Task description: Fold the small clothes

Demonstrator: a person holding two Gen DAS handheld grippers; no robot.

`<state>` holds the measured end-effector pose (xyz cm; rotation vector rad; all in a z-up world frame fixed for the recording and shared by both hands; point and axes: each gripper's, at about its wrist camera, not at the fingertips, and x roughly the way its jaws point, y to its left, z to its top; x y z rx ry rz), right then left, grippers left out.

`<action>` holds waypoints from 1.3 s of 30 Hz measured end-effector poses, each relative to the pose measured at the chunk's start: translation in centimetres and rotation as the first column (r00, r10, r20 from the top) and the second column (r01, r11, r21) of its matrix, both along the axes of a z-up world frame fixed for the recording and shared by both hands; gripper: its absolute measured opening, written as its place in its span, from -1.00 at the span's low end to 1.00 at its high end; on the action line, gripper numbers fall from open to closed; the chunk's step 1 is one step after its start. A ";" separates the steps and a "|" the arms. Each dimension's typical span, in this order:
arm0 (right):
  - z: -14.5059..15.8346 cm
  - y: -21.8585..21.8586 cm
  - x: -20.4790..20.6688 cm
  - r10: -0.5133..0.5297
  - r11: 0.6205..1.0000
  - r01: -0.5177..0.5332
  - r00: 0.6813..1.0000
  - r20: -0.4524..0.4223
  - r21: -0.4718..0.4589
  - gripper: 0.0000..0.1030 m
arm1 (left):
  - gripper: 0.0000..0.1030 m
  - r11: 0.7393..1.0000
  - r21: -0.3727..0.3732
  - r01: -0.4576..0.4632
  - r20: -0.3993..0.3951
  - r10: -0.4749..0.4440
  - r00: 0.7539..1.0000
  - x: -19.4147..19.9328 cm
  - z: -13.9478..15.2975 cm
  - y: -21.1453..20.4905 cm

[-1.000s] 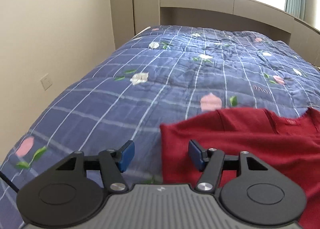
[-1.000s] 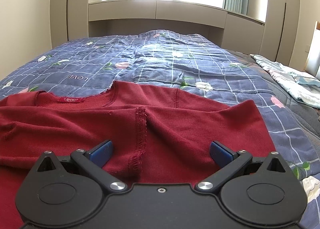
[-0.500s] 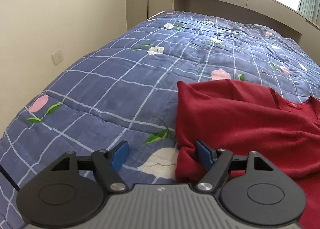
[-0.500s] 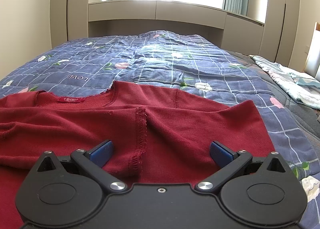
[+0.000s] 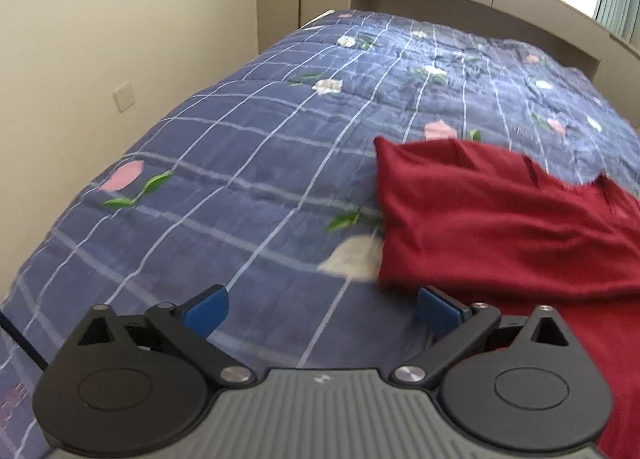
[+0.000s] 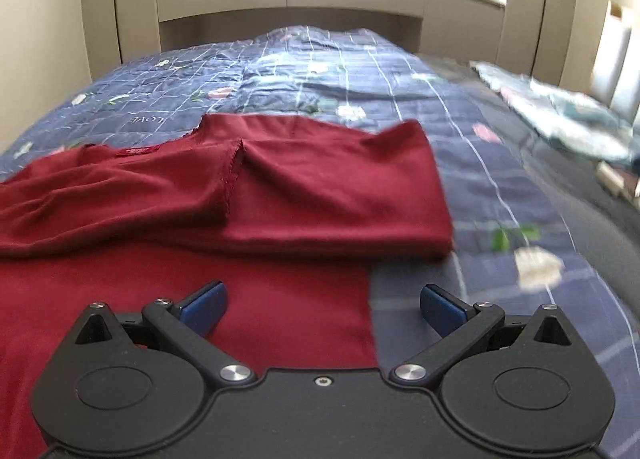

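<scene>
1. Bedroom with cream walls; a bed under a blue checked quilt [image 5: 248, 147] with flowers fills both views, a bright window beyond its far end.
2. Nearest, the left gripper [image 5: 322, 305] has its fingers spread wide and grips nothing; quilt lies between them.
3. The right gripper [image 6: 323, 303] is equally wide and empty, hanging over the bare lower part of the shirt.
4. A dark red shirt [image 6: 320, 187] lies on the quilt at twelve o'clock from the right gripper, two o'clock from the left.
5. Progress, as I judge it: both sleeves are already laid inward over the body; folding the lower part up remains.
6. Only the right view shows the neck label [image 6: 137, 151], the overlapping sleeves, and pale bedding [image 6: 560, 119] at two o'clock.
7. Only the left view shows a wall socket [image 5: 125, 96] at ten o'clock.
</scene>
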<state>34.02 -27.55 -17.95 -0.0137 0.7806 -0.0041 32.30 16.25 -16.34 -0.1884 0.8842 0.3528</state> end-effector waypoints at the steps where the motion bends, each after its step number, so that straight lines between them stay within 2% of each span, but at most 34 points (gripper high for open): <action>1: 0.2 -0.2 -0.6 -0.003 1.000 0.003 1.000 -0.002 -0.008 0.99 | 0.99 1.000 0.008 -0.014 -0.002 0.014 1.000 -0.8 0.2 -0.3; 3: 1.0 -1.1 -2.0 -0.001 1.000 0.001 1.000 -0.007 -0.020 0.99 | 0.99 0.999 -0.002 -0.034 0.004 0.034 0.999 -2.6 0.5 -0.8; 8: 2.1 -2.6 -5.3 0.085 0.996 -0.085 0.995 -0.044 -0.006 0.99 | 0.99 0.998 -0.044 -0.050 0.010 0.050 0.999 -6.8 1.3 -2.8; 14: 3.0 -4.3 -9.2 0.144 0.981 -0.124 0.980 -0.136 0.148 0.99 | 0.99 0.995 -0.090 -0.030 -0.010 0.030 1.000 -11.1 1.3 -6.2; 19: 2.6 -5.7 -13.8 0.233 0.957 -0.183 0.947 -0.222 0.224 0.99 | 0.99 0.988 -0.153 0.019 -0.080 -0.031 0.996 -13.8 0.5 -8.4; 25: 2.4 -7.4 -18.3 0.256 0.946 -0.179 0.925 -0.281 0.271 0.91 | 0.99 0.988 -0.136 0.075 -0.182 -0.099 0.978 -16.0 -0.2 -10.2; 28: 2.8 -7.5 -19.3 0.276 0.946 -0.208 0.919 -0.282 0.248 0.70 | 0.97 0.984 -0.154 0.084 -0.201 -0.114 0.973 -17.3 -0.3 -10.7; 29: 3.0 -7.6 -19.4 0.287 0.945 -0.222 0.916 -0.281 0.239 0.56 | 0.94 0.983 -0.161 0.088 -0.206 -0.121 0.971 -17.7 -0.3 -10.9; 31: 3.2 -7.5 -19.6 0.309 0.941 -0.250 0.910 -0.278 0.228 0.25 | 0.81 0.982 -0.164 0.097 -0.227 -0.134 0.965 -18.2 -0.4 -11.1; 33: 3.4 -7.5 -19.7 0.328 0.935 -0.268 0.903 -0.278 0.232 -0.24 | 0.68 0.982 -0.154 0.110 -0.241 -0.145 0.960 -18.6 -0.4 -11.3; 34: 3.5 -7.5 -19.6 0.335 0.932 -0.273 0.900 -0.280 0.239 -0.32 | 0.56 0.982 -0.147 0.115 -0.242 -0.149 0.959 -18.8 -0.3 -11.4; 36: 3.6 -7.5 -19.6 0.351 0.924 -0.280 0.891 -0.287 0.262 -0.74 | 0.28 0.979 -0.165 0.121 -0.243 -0.159 0.957 -19.2 -0.1 -11.5; 38: 3.8 -7.6 -19.6 0.348 0.925 -0.275 0.890 -0.293 0.264 -0.85 | -0.38 0.969 -0.211 0.127 -0.246 -0.178 0.953 -19.3 0.0 -11.4; 39: 4.0 -7.7 -19.8 0.348 0.925 -0.275 0.891 -0.292 0.263 -0.89 | -0.52 0.966 -0.225 0.130 -0.246 -0.186 0.951 -19.3 0.1 -11.3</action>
